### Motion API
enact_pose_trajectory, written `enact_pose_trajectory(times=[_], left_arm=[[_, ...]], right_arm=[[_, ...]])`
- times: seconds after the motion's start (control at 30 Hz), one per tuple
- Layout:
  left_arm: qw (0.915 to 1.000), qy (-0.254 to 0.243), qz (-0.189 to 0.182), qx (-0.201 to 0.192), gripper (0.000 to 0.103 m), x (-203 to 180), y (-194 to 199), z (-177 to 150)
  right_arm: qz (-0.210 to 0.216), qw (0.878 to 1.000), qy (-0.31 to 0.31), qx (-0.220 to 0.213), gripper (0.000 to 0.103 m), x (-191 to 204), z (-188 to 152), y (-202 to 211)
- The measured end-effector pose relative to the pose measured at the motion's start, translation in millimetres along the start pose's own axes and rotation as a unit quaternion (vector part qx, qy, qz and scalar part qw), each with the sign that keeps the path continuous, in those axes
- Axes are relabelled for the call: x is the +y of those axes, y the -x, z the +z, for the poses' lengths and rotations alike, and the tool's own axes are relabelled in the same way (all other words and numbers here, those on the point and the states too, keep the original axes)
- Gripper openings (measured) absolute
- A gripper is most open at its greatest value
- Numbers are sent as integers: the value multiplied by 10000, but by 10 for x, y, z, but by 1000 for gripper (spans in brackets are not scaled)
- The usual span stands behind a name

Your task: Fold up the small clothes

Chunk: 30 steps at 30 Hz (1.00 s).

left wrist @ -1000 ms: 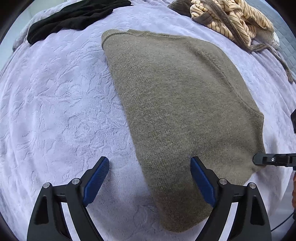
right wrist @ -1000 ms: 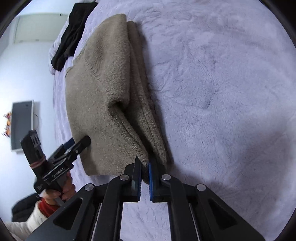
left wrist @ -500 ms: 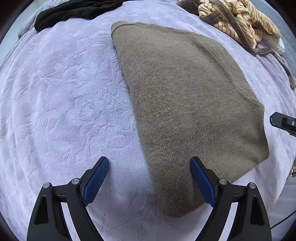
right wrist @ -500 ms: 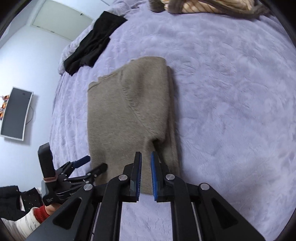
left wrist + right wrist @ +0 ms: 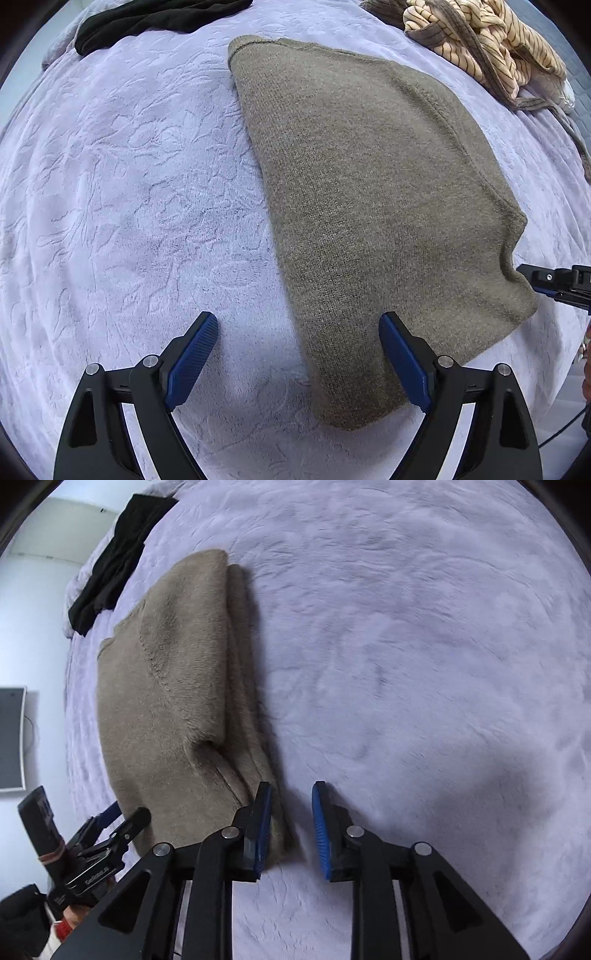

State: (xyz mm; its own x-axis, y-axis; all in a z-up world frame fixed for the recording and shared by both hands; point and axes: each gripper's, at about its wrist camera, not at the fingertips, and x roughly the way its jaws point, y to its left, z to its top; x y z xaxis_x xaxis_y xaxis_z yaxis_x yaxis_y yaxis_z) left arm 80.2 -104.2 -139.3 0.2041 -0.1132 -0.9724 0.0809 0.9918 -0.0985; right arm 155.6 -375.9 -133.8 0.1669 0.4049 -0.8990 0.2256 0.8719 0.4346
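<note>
An olive-brown knit sweater (image 5: 369, 192) lies folded lengthwise on the lavender blanket (image 5: 129, 184). My left gripper (image 5: 299, 325) is open, hovering over the sweater's near left edge, empty. In the right wrist view the sweater (image 5: 173, 686) shows stacked folded layers along its right side. My right gripper (image 5: 291, 801) is open and empty, its left finger at the sweater's near corner. The right gripper's tip (image 5: 554, 280) shows at the left wrist view's right edge; the left gripper (image 5: 110, 823) shows at lower left in the right wrist view.
A black garment (image 5: 155, 18) lies at the far left of the bed, also in the right wrist view (image 5: 118, 554). A striped beige garment (image 5: 487, 40) is heaped at the far right. A wall screen (image 5: 11, 738) hangs beyond the bed.
My right gripper let go of the sweater's corner and opened. The sweater settled flat. The left gripper stayed open and shifted slightly.
</note>
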Motion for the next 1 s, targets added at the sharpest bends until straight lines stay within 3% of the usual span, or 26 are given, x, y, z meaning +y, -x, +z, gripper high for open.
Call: enact_pose_trajectory(times=[0.17,0.33,0.4,0.47,0.87,0.93,1.0], left_arm=[[10000,-24,30,22,90,-19,-17,-11],[10000,-25,45,71,90,-54,-40,15],[9999,-7,40,102,93,-46,-48,22],[9997,16,173,197,103,-55,-73,28],[9992,178,55,353,103,-50,-158,52],[9988,270,-19,420,103,-20,-190,57],[9985,288,-65,456,103,-10,-212,66]], right_arm=[[33,9998,-194,-47,25,-168,-65,85],[85,9998,-200,-16,42,-253,-114,140],[84,9998,-178,-10,43,-208,-87,106],[77,9998,-169,1,43,-184,-69,87],[113,9997,-187,99,47,-162,88,-3],[167,9997,-143,86,56,-147,118,4],[243,9997,-71,38,58,-130,137,23]])
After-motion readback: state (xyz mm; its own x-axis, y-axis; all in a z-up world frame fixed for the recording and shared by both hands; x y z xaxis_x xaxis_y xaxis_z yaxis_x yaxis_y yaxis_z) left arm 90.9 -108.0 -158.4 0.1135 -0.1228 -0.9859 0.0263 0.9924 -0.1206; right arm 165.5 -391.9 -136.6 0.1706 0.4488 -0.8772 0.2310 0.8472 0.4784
